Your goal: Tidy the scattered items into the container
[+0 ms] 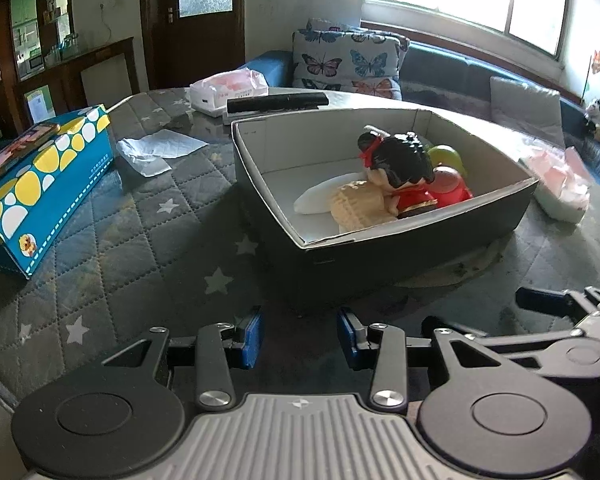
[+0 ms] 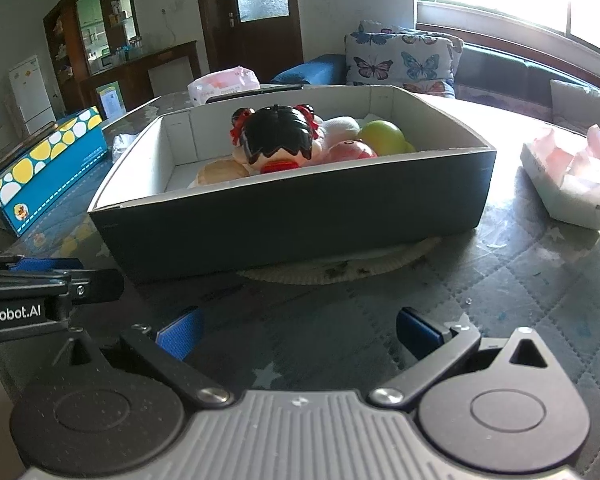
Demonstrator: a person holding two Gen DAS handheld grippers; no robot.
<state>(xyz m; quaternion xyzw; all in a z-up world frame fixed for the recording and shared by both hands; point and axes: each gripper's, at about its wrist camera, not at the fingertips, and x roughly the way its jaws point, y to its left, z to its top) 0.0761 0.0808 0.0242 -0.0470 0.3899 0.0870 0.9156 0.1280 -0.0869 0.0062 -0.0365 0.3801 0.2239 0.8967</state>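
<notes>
A dark cardboard box (image 1: 400,248) with a white inside stands on the quilted table; the right wrist view shows the same box (image 2: 284,216). Inside lie a doll with black hair and red dress (image 1: 400,168), a cream ribbed piece (image 1: 356,204), a white oblong piece (image 1: 320,196), a green ball (image 1: 446,156) and a red toy (image 1: 452,192). In the right wrist view the doll (image 2: 278,140) and green ball (image 2: 382,138) show over the rim. My left gripper (image 1: 300,334) is open and empty, short of the box. My right gripper (image 2: 298,334) is open and empty too.
A blue and yellow tissue box (image 1: 40,184) lies at left, a crumpled tissue (image 1: 156,150) beyond it. A black remote (image 1: 276,102) and a white tissue pack (image 1: 228,92) sit behind the box. Another pink-white tissue pack (image 2: 572,184) lies at right. A paper plate (image 2: 340,268) pokes from under the box.
</notes>
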